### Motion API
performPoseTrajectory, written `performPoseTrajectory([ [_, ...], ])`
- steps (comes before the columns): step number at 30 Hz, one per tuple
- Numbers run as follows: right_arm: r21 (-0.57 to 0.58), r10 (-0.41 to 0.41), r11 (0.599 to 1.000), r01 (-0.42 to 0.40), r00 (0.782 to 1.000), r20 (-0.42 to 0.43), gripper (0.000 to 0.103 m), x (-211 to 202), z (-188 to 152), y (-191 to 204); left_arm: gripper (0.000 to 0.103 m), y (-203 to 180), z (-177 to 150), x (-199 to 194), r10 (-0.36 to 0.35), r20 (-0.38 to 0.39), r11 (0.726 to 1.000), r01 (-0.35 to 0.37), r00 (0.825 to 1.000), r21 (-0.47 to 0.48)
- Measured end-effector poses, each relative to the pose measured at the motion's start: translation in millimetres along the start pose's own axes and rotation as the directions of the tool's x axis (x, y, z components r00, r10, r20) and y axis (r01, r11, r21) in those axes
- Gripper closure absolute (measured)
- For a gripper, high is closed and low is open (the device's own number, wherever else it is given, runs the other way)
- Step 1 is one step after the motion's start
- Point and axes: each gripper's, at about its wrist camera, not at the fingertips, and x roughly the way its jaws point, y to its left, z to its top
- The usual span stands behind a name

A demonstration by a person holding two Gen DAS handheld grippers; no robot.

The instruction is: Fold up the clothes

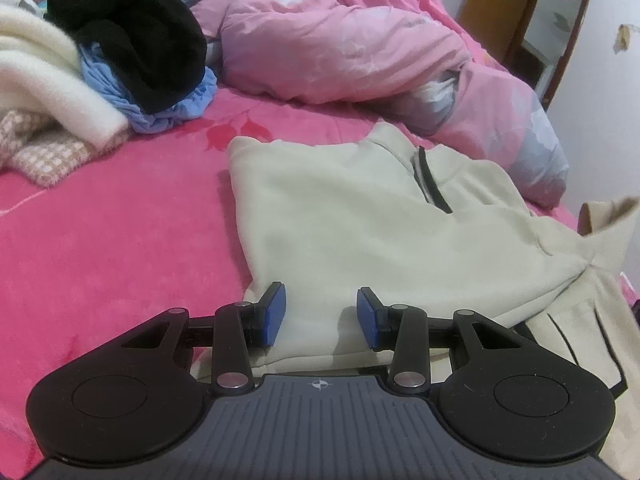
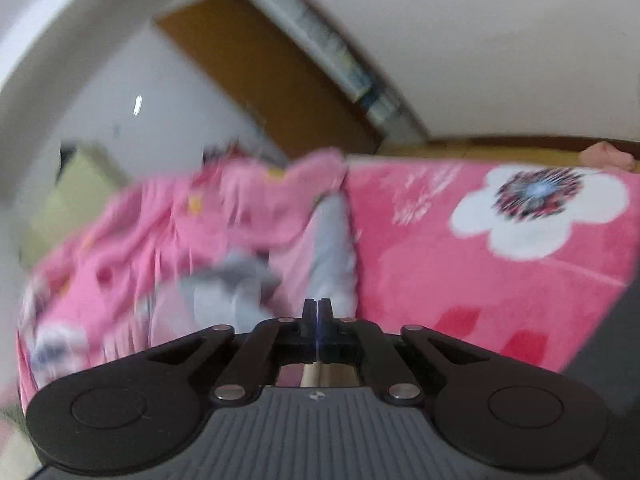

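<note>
A cream fleece pullover (image 1: 340, 220) with a dark neck zipper (image 1: 434, 184) lies flat on the pink bed sheet (image 1: 120, 240). My left gripper (image 1: 320, 300) hovers over its near hem, open, with fleece below the blue pads (image 1: 272, 316) and nothing pinched. At the right edge the pullover's sleeve (image 1: 580, 312) is gathered into pleats and a flap rises out of view. In the blurred right wrist view my right gripper (image 2: 317, 304) is shut, pads together, pointing at the quilt (image 2: 160, 240). A cream strip shows under its fingers. I cannot tell whether cloth is caught.
A crumpled pink quilt (image 1: 340, 48) fills the back of the bed. At the left lies a pile with a black garment (image 1: 132, 40), a blue one (image 1: 160, 108) and white fleece (image 1: 52, 80). A wooden cabinet (image 1: 520, 12) stands against the wall.
</note>
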Motion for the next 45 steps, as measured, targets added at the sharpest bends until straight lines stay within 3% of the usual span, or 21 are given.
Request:
performPoseTrajectory([
  [6,0.041,-0.001,0.999,0.003,0.998,-0.065,0.103,-1,-4,1,0.064,2,0,1,-0.009,-0.001,1.000,0.009,1.000,-0.017],
  [10,-0.181,-0.058,0.983,0.028,0.985,-0.165,0.097,21,-20,39,0.064,8,-1,0,-0.032,0.009,0.998,0.032,0.999,-0.048],
  [12,-0.381,-0.145,0.924,0.042,0.958,-0.246,0.075,38,-41,61,0.064,11,-2,0,-0.044,0.015,0.997,0.045,0.999,-0.065],
  [13,-0.495,-0.205,0.868,0.045,0.939,-0.276,0.058,48,-54,73,0.064,11,-2,0,-0.048,0.018,0.996,0.049,0.999,-0.068],
  [14,-0.609,-0.259,0.792,0.036,0.924,-0.281,0.057,56,-69,83,0.064,11,-2,1,-0.048,0.019,0.997,0.049,0.999,-0.067],
  [17,-0.903,-0.381,0.427,-0.035,0.899,-0.215,0.052,70,-126,105,0.064,10,-2,1,-0.045,0.020,0.997,0.046,0.999,-0.059],
  [19,-0.972,-0.416,0.206,-0.113,0.889,-0.191,0.051,76,-156,110,0.064,10,-2,1,-0.042,0.020,0.998,0.042,0.999,-0.051],
  [20,-0.980,-0.420,0.117,-0.159,0.887,-0.194,0.051,77,-169,112,0.064,9,-2,1,-0.040,0.019,0.998,0.041,0.999,-0.047],
  [23,-0.973,-0.402,-0.023,-0.228,0.894,-0.200,0.039,80,-188,116,0.064,8,-3,1,-0.038,0.020,0.998,0.039,0.999,-0.041],
  [26,-0.975,-0.450,-0.053,-0.214,0.877,-0.168,0.039,102,-196,110,0.064,7,-3,1,-0.033,0.021,0.999,0.033,0.999,-0.033],
  [27,-0.977,-0.478,-0.022,-0.211,0.861,-0.175,0.040,112,-194,105,0.064,6,-4,1,-0.031,0.021,0.999,0.031,0.999,-0.029],
  [29,-0.979,-0.535,0.068,-0.194,0.821,-0.199,0.062,132,-186,96,0.064,6,-4,1,-0.028,0.020,0.999,0.028,0.999,-0.024],
  [30,-0.981,-0.537,0.116,-0.158,0.821,-0.196,0.073,135,-178,93,0.064,6,-4,1,-0.026,0.019,0.999,0.026,0.999,-0.021],
  [31,-0.979,-0.534,0.164,-0.119,0.824,-0.189,0.092,137,-168,90,0.064,5,-4,1,-0.023,0.018,1.000,0.024,1.000,-0.017],
  [32,-0.974,-0.532,0.211,-0.080,0.827,-0.183,0.093,139,-159,88,0.064,5,-4,1,-0.020,0.018,1.000,0.021,1.000,-0.013],
  [35,-0.895,-0.374,0.444,0.047,0.917,-0.138,0.095,105,-102,99,0.064,4,-4,2,-0.017,0.017,1.000,0.017,1.000,-0.008],
  [37,-0.751,-0.217,0.655,0.089,0.973,-0.074,0.095,64,-51,101,0.064,4,-4,2,-0.017,0.017,1.000,0.017,1.000,-0.009],
  [40,-0.450,-0.060,0.892,0.051,0.998,-0.005,0.095,16,0,64,0.064,4,-5,2,-0.019,0.019,1.000,0.019,1.000,-0.011],
  [42,-0.215,0.025,0.977,-0.010,0.997,0.068,0.095,-16,33,38,0.064,5,-5,2,-0.022,0.019,1.000,0.022,1.000,-0.015],
  [43,-0.094,0.060,0.994,-0.050,0.992,0.112,0.095,-32,50,25,0.064,5,-5,2,-0.023,0.019,1.000,0.023,1.000,-0.018],
  [45,0.023,0.089,0.995,-0.092,0.988,0.125,0.095,-42,58,8,0.064,6,-4,2,-0.026,0.017,0.999,0.026,1.000,-0.023],
])
